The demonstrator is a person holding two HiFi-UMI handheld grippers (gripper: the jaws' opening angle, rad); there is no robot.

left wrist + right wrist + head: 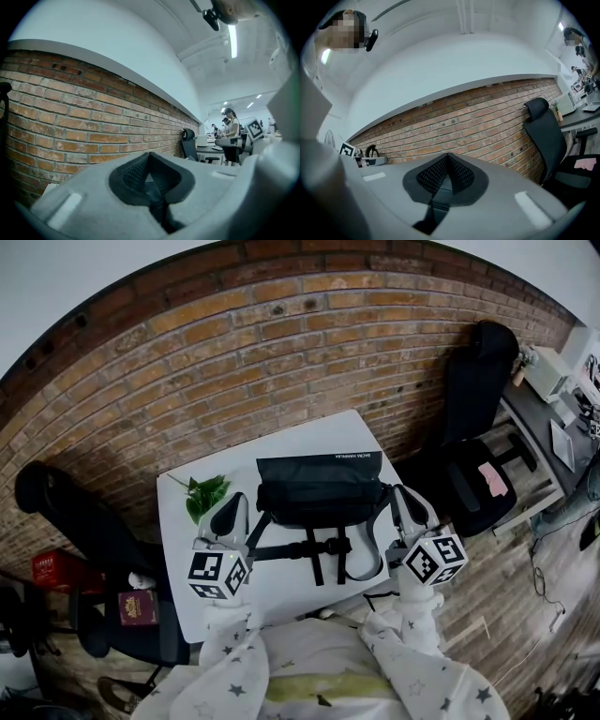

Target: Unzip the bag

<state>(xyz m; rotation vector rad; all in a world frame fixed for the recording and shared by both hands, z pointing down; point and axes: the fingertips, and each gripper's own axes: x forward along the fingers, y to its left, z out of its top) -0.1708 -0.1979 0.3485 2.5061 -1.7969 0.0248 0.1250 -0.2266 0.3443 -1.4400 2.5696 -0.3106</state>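
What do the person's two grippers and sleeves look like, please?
Both the left gripper and the right gripper have pale grey bodies with black, mesh-textured pads at the tips. Each carries a white cube printed with black square markers. The sleeves are white with small grey stars.
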